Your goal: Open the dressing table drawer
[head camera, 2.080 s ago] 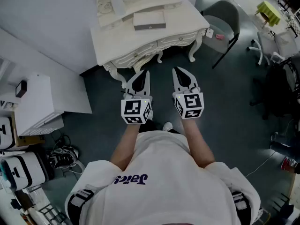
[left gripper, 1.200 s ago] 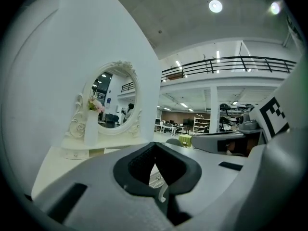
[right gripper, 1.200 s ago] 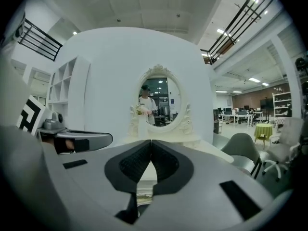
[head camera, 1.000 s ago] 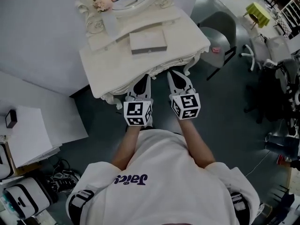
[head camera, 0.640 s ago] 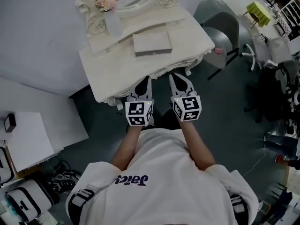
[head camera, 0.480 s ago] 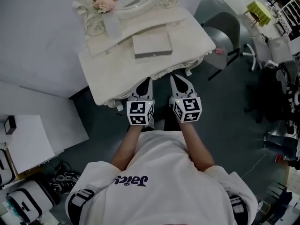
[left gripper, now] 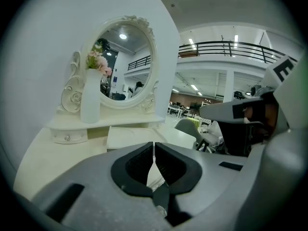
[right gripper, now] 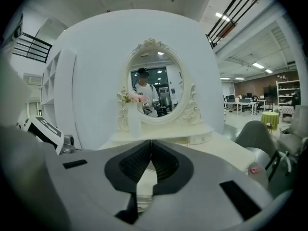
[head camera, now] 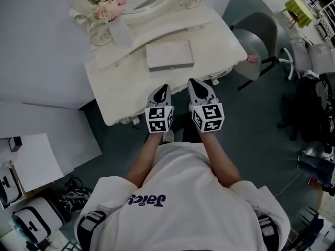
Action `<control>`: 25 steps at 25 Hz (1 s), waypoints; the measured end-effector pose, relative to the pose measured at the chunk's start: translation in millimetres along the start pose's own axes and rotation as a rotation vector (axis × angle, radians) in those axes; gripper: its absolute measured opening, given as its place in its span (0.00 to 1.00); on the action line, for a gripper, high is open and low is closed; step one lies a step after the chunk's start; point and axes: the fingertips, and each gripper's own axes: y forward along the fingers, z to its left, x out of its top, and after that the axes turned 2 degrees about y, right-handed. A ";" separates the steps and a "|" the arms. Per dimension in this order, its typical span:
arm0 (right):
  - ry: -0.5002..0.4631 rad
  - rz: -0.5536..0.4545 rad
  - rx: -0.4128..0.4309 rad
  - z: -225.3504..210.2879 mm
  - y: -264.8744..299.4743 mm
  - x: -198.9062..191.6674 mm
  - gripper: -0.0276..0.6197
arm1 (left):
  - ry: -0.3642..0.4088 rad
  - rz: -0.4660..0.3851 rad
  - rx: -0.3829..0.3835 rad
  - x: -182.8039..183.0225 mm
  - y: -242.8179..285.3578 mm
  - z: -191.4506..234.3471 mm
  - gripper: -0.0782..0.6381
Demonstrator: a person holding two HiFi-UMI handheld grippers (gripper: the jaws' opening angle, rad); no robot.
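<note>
Office hall; desks (right gripper: 239, 106), chairs (head camera: 256, 34)

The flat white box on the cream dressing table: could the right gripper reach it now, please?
Probably yes: the right gripper is near the flat white box, only bare tabletop between.

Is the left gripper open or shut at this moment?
Shut. The left gripper shows its two jaws meeting at the tips, with nothing between them.

free: dressing table (head camera: 125, 95) front strip | obstacles: box (head camera: 169, 55) behind, chair (head camera: 257, 43) right
</note>
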 end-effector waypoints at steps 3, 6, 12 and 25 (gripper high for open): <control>-0.009 0.016 0.027 -10.2 20.1 2.9 0.06 | -0.007 0.035 0.010 -6.7 21.5 6.0 0.13; -0.013 0.042 0.050 -21.6 39.6 1.7 0.06 | -0.022 0.065 0.028 -12.5 42.6 12.4 0.13; -0.018 0.082 0.087 -35.3 71.6 -2.5 0.06 | -0.031 0.120 0.047 -27.5 81.3 25.7 0.13; 0.011 0.149 0.092 -72.2 114.0 -17.5 0.06 | -0.048 0.271 0.044 -74.2 146.9 38.3 0.22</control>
